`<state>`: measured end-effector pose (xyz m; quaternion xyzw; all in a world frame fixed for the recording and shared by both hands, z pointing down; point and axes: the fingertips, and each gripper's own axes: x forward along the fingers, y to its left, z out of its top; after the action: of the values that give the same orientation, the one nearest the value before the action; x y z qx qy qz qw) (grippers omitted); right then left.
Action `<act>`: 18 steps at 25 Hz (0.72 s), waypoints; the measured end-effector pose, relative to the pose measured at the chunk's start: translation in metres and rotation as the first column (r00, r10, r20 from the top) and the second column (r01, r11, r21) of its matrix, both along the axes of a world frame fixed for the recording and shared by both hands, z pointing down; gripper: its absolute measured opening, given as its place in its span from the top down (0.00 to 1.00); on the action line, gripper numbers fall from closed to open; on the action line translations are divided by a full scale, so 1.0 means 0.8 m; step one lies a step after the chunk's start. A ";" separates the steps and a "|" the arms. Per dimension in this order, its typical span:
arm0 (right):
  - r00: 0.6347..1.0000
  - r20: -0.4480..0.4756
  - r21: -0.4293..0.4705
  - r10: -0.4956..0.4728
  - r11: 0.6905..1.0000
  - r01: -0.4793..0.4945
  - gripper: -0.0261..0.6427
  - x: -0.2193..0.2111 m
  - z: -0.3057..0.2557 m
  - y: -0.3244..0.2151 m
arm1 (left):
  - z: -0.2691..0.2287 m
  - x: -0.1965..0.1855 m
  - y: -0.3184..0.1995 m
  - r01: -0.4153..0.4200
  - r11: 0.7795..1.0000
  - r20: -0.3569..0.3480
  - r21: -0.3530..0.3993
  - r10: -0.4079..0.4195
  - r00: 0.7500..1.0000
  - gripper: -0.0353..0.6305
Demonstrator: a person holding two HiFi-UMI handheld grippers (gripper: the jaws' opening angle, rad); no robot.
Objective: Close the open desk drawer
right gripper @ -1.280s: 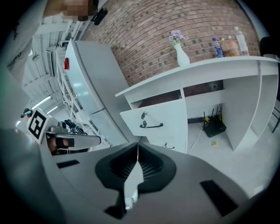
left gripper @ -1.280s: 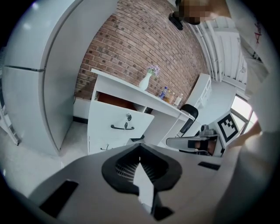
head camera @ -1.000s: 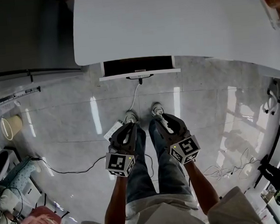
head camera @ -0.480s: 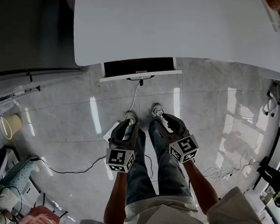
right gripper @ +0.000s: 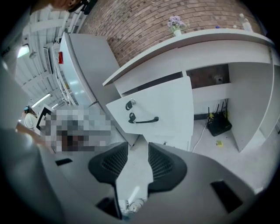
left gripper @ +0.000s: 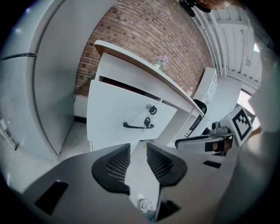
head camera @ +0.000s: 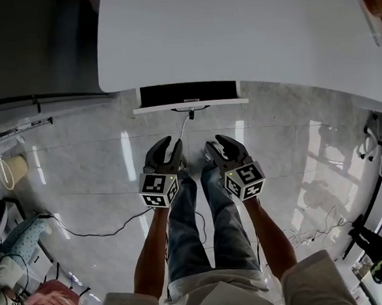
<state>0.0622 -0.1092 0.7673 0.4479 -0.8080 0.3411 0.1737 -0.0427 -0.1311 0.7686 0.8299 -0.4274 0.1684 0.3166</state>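
The white desk [head camera: 234,28] has one drawer [head camera: 188,93] pulled out, its dark inside showing above the white front panel. The drawer front [left gripper: 124,116] carries a black handle [left gripper: 138,127] and a key lock; the right gripper view also shows the handle [right gripper: 143,120]. My left gripper [head camera: 168,145] and right gripper [head camera: 217,142] hover side by side short of the drawer front, apart from it. Both have just opened their jaws and stand open with nothing between them. The left gripper [left gripper: 138,153] and right gripper [right gripper: 138,153] both point toward the drawer front.
My legs and shoes [head camera: 178,160] stand on the shiny tiled floor below the grippers. A cable [head camera: 92,234] runs across the floor at the left, near a yellow bin [head camera: 13,173]. A grey cabinet [left gripper: 48,87] flanks the desk. A black router [right gripper: 218,124] sits under the desk.
Both grippers have moved forward toward the drawer front. Their jaws, nearly together at first, now stand apart.
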 end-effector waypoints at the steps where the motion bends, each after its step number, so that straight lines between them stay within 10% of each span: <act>1: 1.000 -0.001 0.000 0.002 1.000 -0.002 0.73 0.001 0.004 -0.007 | 0.004 0.001 -0.008 0.000 1.000 0.001 0.002 0.000 1.000 0.78; 18: 0.999 0.020 0.036 0.026 0.999 -0.026 0.73 0.008 0.023 -0.106 | 0.021 0.009 -0.089 -0.051 0.997 0.040 0.054 0.049 0.998 0.78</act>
<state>0.0688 -0.1941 0.7856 0.4581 -0.8098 0.3331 0.1533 -0.0352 -0.2026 0.7857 0.8454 -0.4170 0.1803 0.2808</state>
